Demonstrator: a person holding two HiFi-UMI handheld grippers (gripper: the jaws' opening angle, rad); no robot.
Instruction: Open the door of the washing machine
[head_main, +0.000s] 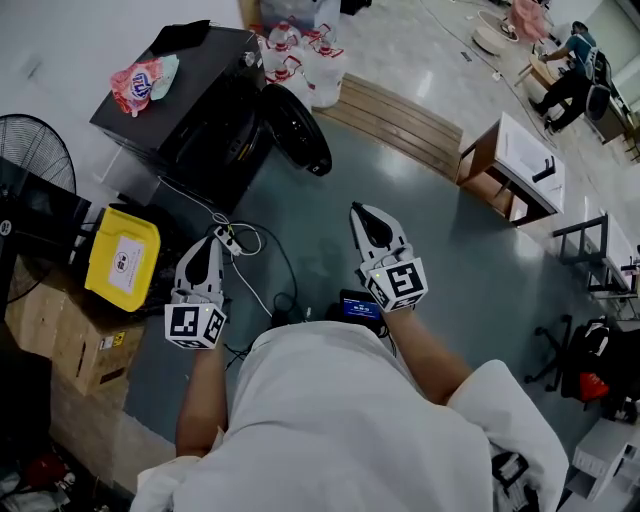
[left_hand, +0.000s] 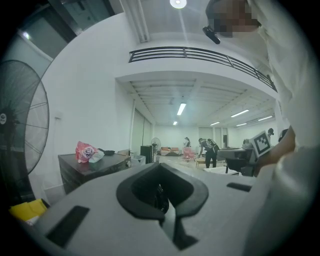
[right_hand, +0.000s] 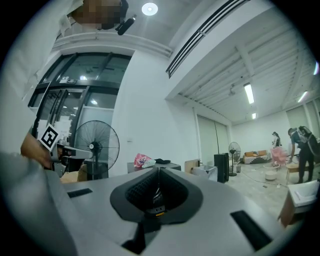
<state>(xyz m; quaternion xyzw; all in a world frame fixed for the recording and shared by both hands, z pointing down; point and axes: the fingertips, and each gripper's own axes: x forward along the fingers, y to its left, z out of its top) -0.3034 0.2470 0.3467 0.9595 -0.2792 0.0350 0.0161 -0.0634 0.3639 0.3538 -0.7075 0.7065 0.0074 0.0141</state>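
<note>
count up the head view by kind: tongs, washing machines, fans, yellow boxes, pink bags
tongs: 2, left tongs and right tongs
washing machine: 1
fan: 1
yellow box: 1
pink bag: 1
total: 6

Dim, bluish light falls from a round ceiling lamp (left_hand: 178, 3) and strip lights (right_hand: 248, 93) (both blown white). The gripper views bow fisheye-fashion, corners black, near foreground soft.
</note>
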